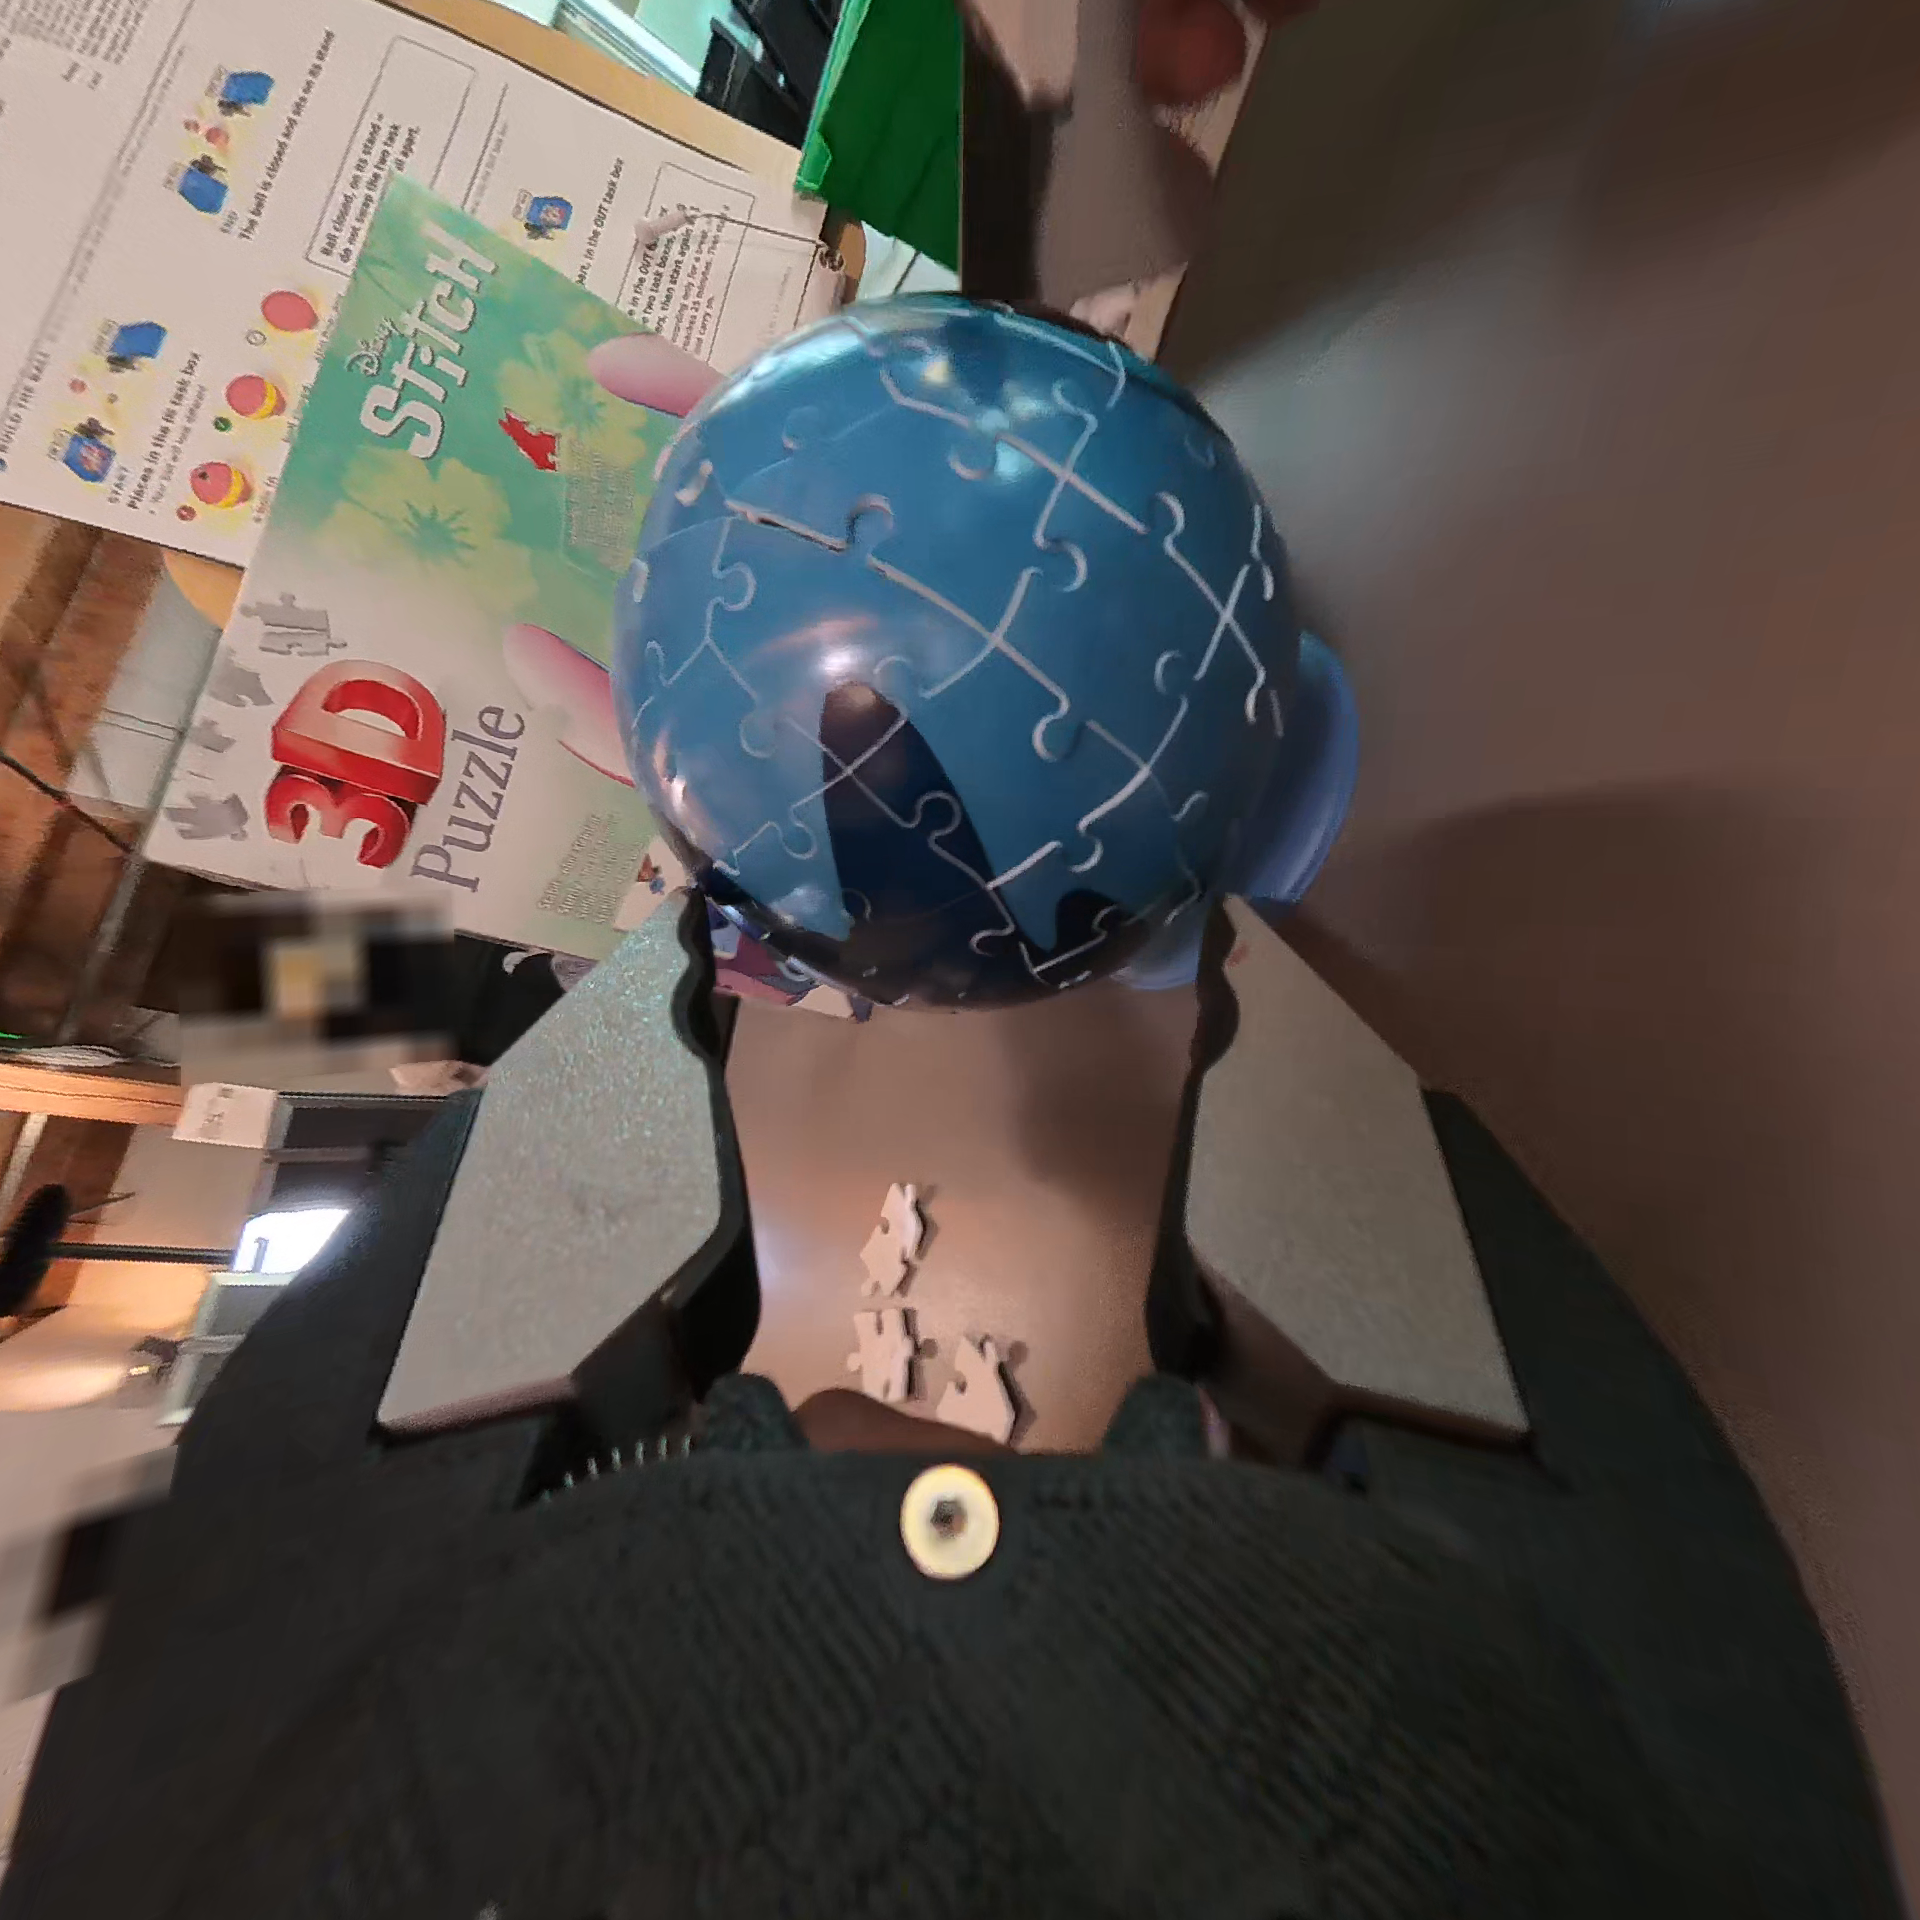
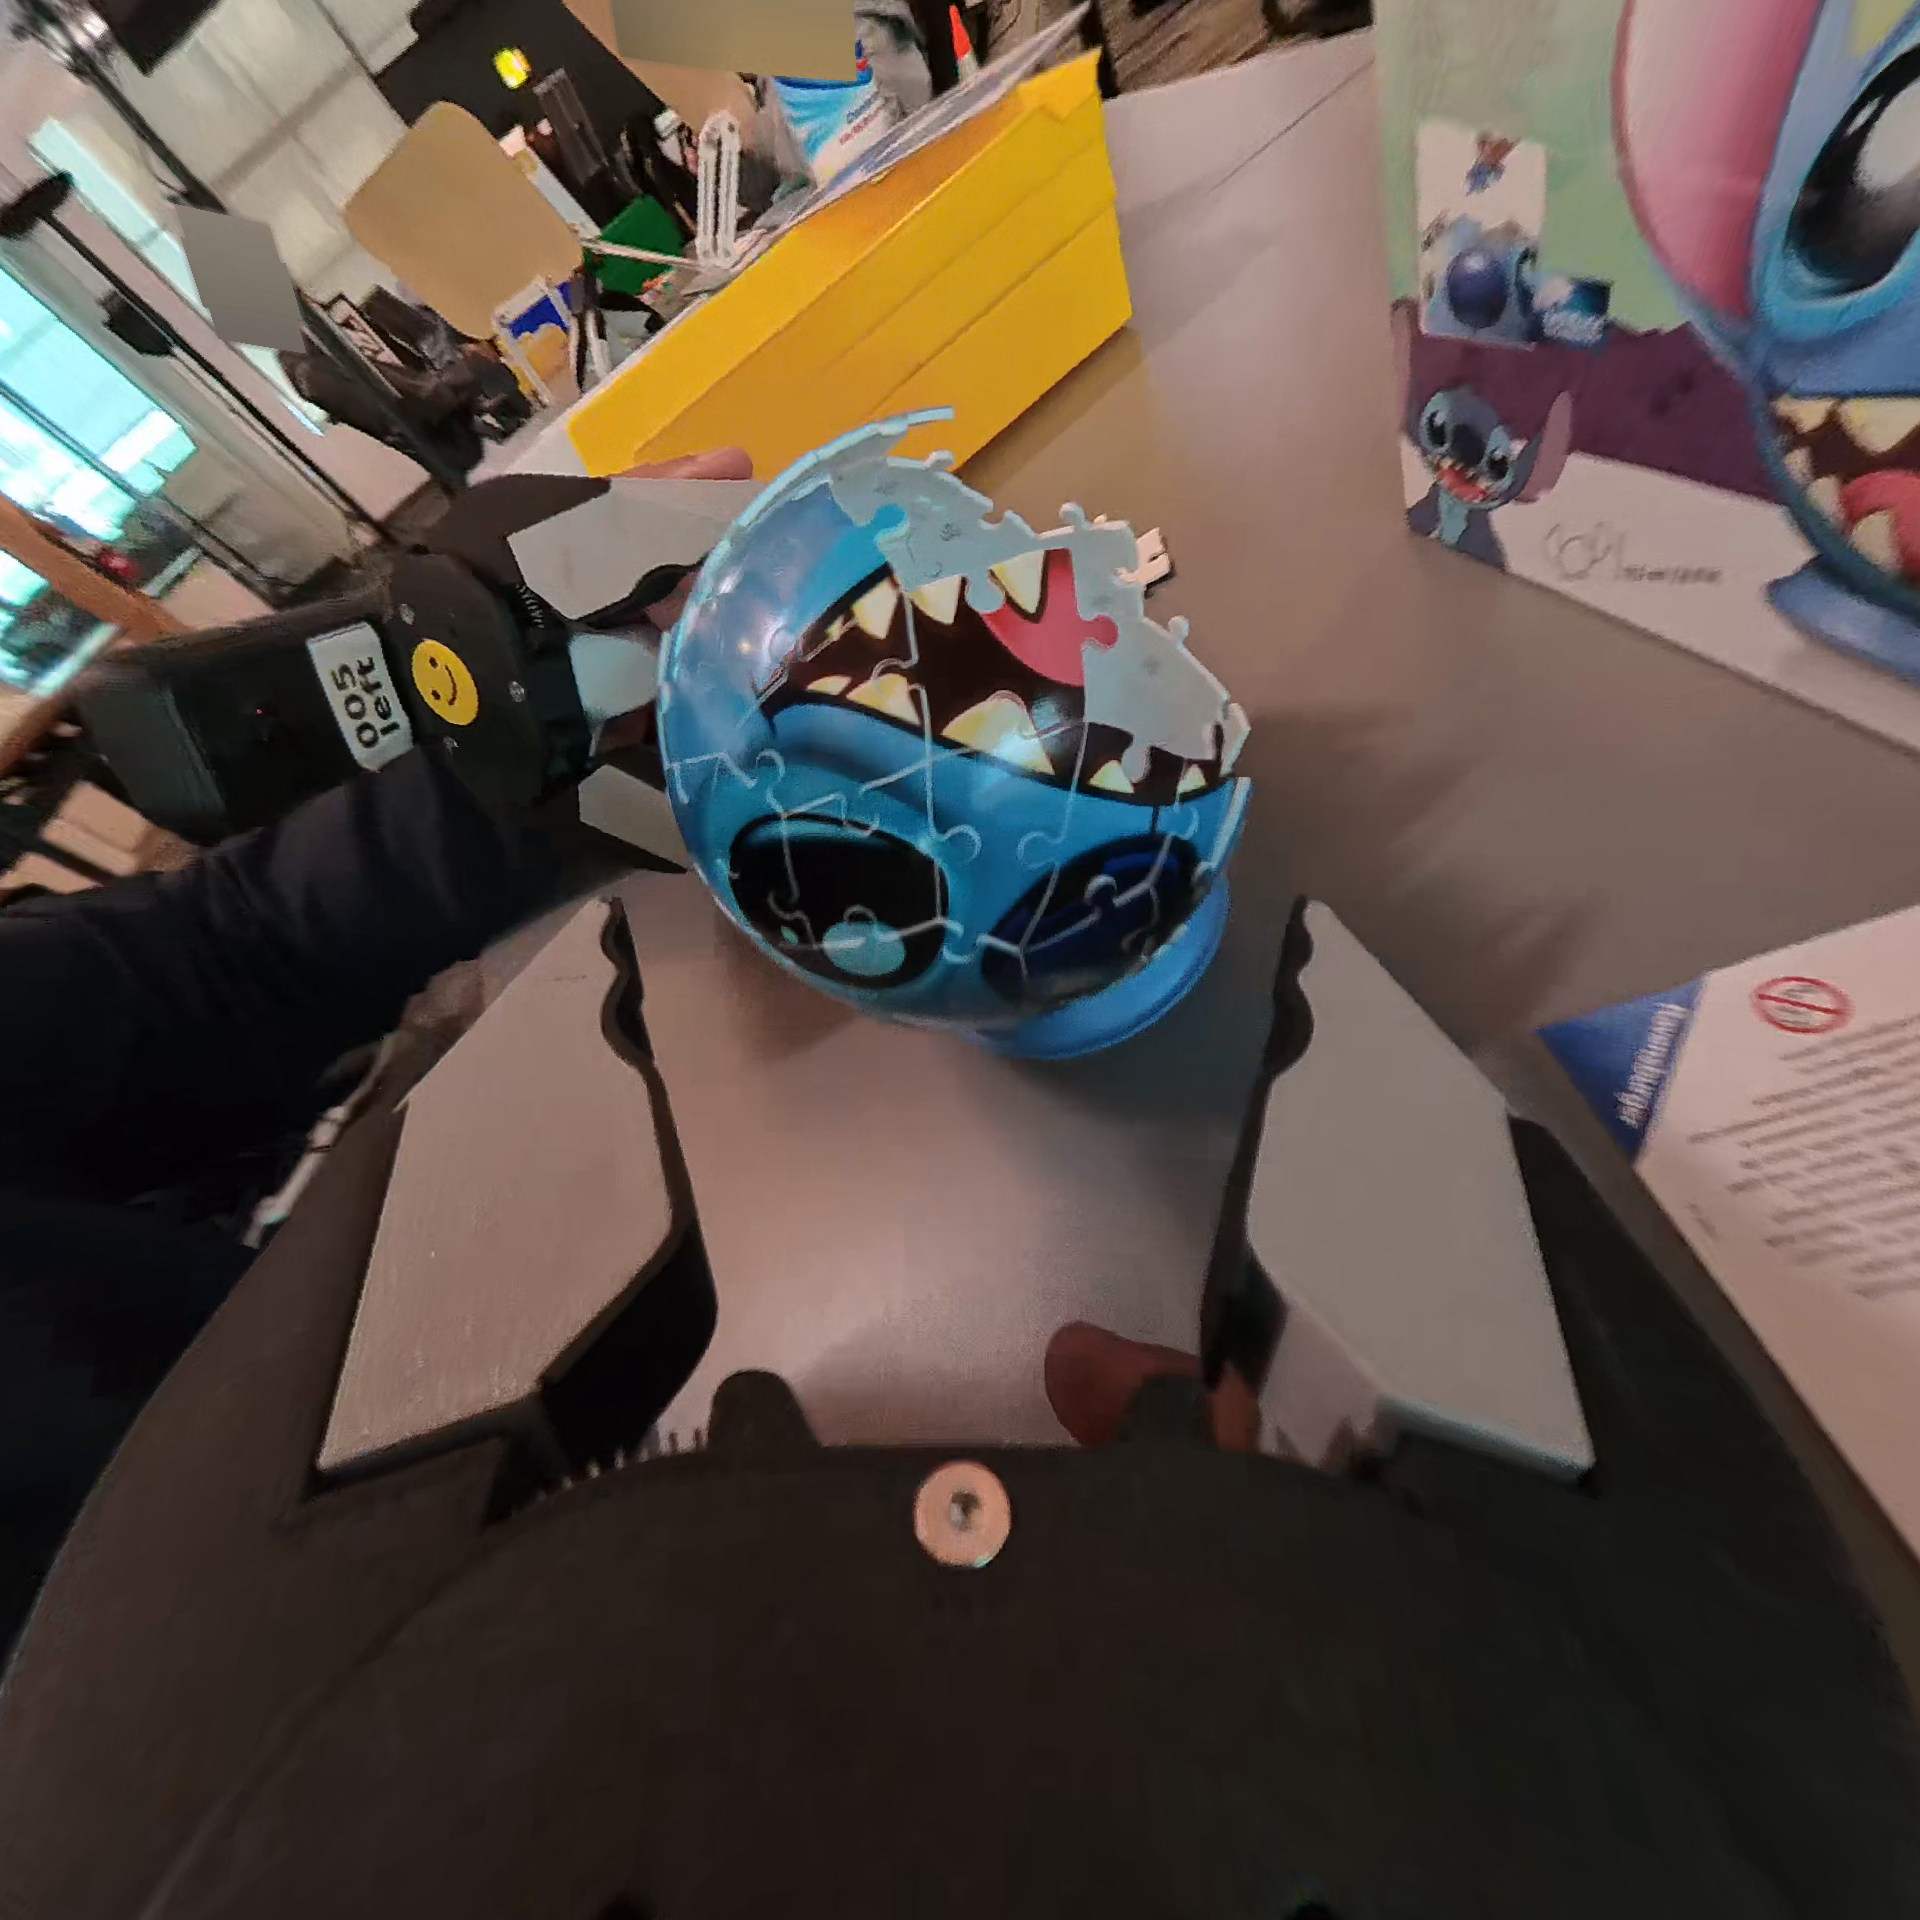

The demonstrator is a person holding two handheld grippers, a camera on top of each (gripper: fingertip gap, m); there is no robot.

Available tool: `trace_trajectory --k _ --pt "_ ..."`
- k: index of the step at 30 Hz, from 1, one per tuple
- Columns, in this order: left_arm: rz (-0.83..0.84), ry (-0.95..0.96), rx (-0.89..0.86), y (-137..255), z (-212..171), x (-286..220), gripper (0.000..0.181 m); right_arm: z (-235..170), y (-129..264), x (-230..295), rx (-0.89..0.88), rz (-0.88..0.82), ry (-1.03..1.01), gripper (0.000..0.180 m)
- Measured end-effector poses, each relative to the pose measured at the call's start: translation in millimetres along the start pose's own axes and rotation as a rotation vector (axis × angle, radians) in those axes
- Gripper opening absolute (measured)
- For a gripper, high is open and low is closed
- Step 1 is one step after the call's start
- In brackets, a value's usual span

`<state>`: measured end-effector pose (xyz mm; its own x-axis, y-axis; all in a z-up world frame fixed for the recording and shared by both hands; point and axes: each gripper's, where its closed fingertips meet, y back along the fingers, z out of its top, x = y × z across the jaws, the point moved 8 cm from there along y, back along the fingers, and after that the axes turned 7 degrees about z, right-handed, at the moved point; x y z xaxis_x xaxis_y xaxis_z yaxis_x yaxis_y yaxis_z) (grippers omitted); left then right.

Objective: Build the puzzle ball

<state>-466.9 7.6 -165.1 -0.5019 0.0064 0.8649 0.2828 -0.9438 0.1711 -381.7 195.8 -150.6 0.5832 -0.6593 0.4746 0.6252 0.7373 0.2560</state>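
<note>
**Left gripper had the ball; the gap faced your right**

Nearest your right-hand lens, the right gripper stood spread wide and empty, its jaws apart over bare table. Just ahead of those jaws sat the puzzle ball, tipped over with its blue stand low and toward you, so the printed face hung upside down, eyes below and mouth above. Its unfinished side pointed up and away to the right, where a jagged rim of white piece-backs edged the hole.

Your left gripper reached in from the left and looked clamped against the ball's far flank. From its own camera, its two fingers seemed to bracket the lower part of the ball's closed back, though the contact itself was not sharp enough to be certain.

Three loose puzzle pieces lay white side up on the table, below the ball in the left wrist view. The puzzle box stood behind.

You likely needed the free right gripper to fetch a piece, since the open rim faced it while the left steadied.
</note>
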Motion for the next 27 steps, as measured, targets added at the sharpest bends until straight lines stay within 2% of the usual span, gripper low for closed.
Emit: trace_trajectory --k 4,8,12,15,17,21,27 --pt "0.009 -0.064 0.034 -1 -6 -4 0.092 -3 18 12 0.010 -0.078 0.143 0.121" --pt "0.018 -0.042 0.050 0 -10 -2 0.090 -9 23 20 0.042 -0.188 0.321 0.122" --pt "0.009 0.010 0.046 0 -9 -7 0.089 -15 13 23 0.060 -0.237 0.494 0.124" --pt "0.020 0.021 0.048 1 -7 -10 0.090 -18 3 20 0.109 -0.238 0.554 0.132" --pt "0.026 0.064 0.027 1 -4 -9 0.090 -17 -2 21 0.125 -0.217 0.588 0.132" --pt "0.015 0.155 0.003 0 -6 -6 0.086 -10 -6 16 0.121 -0.284 0.728 0.129" --pt "-0.042 0.185 0.016 8 -13 -3 0.092 -18 0 3 0.084 -0.236 0.647 0.131"
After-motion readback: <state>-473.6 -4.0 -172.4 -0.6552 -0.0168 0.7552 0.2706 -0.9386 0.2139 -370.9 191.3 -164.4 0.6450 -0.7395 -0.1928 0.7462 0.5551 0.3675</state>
